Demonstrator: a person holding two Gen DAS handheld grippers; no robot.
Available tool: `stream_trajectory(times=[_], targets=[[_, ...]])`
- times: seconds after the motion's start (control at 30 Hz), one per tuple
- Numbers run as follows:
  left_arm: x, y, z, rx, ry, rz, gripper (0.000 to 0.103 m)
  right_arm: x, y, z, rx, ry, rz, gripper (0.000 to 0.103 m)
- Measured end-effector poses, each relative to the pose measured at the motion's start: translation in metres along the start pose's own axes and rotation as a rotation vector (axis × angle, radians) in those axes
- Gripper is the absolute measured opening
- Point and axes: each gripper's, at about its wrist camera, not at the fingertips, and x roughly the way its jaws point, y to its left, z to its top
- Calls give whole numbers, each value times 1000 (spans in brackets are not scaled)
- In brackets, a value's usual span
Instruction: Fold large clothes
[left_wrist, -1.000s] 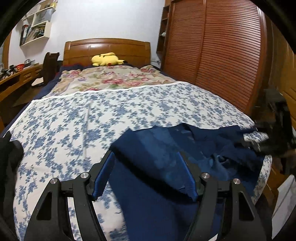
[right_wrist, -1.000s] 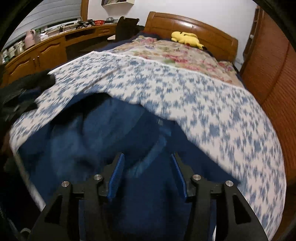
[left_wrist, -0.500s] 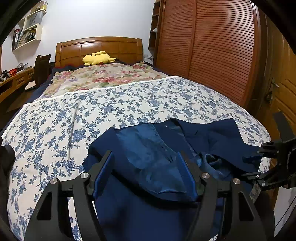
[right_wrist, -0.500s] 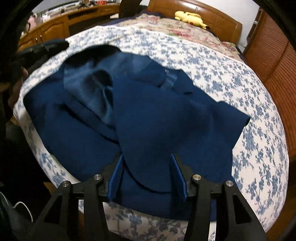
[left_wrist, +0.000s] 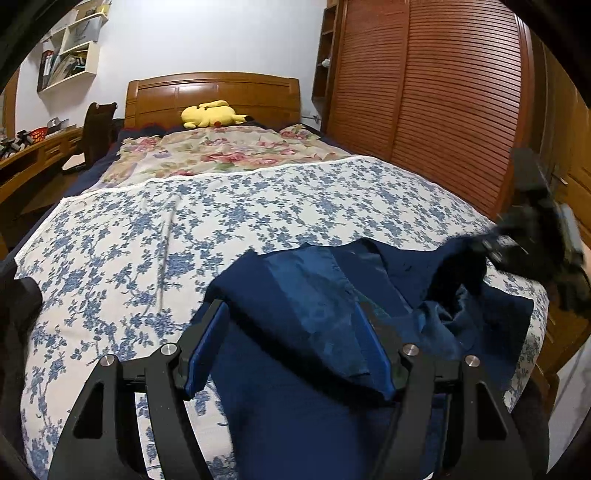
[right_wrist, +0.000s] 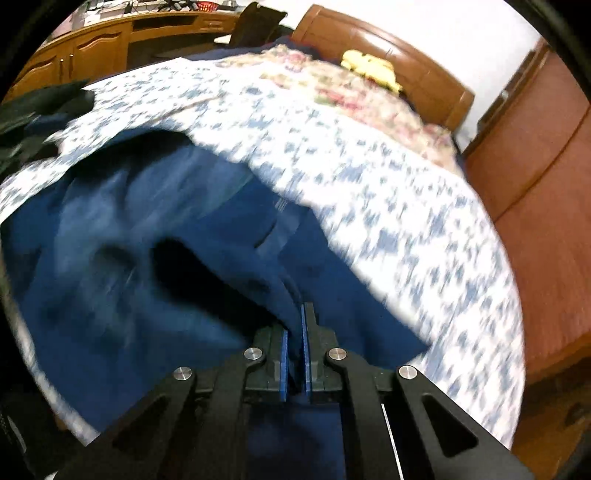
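The bed (left_wrist: 155, 236), in its blue-flowered sheet, bears my navy jacket (left_wrist: 295, 413) at its near edge, long axis running across between my hands. My left gripper (left_wrist: 291, 354) stands wide over the lining, pinching nothing. My right gripper (right_wrist: 294, 354) is clamped on a fold at the jacket's right end, so that hand leads.

The left wrist view looks out from behind the left gripper (left_wrist: 295, 347), low over the foot of the bed (left_wrist: 155, 236), facing along it toward the headboard (left_wrist: 212, 92) far ahead. The right wrist view sits close behind the right gripper (right_wrist: 294, 332), tilted more steeply down and rolled, blurred, with the headboard (right_wrist: 399, 62) ahead and to the right. Both share the navy garment (left_wrist: 295, 406) just beyond each gripper, the floral bedspread (right_wrist: 388, 192) and the yellow plush toy (left_wrist: 210, 114).
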Motion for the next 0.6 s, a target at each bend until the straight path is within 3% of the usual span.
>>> stream_trajectory(times=[0.17, 0.37, 0.47, 0.53, 0.6], targets=[[-2, 13, -2, -14, 1, 19, 70, 45, 10, 55, -73, -14, -36, 6], [0, 28, -4, -32, 8, 37, 70, 104, 23, 80, -78, 35, 51, 6], [2, 33, -5, -43, 10, 41, 70, 115, 22, 90, -58, 42, 70, 28], [3, 35, -5, -50, 13, 42, 70, 112, 14, 89, -34, 23, 86, 51], [4, 35, -5, -55, 14, 44, 70, 106, 6, 86, 13, 10, 111, 56]])
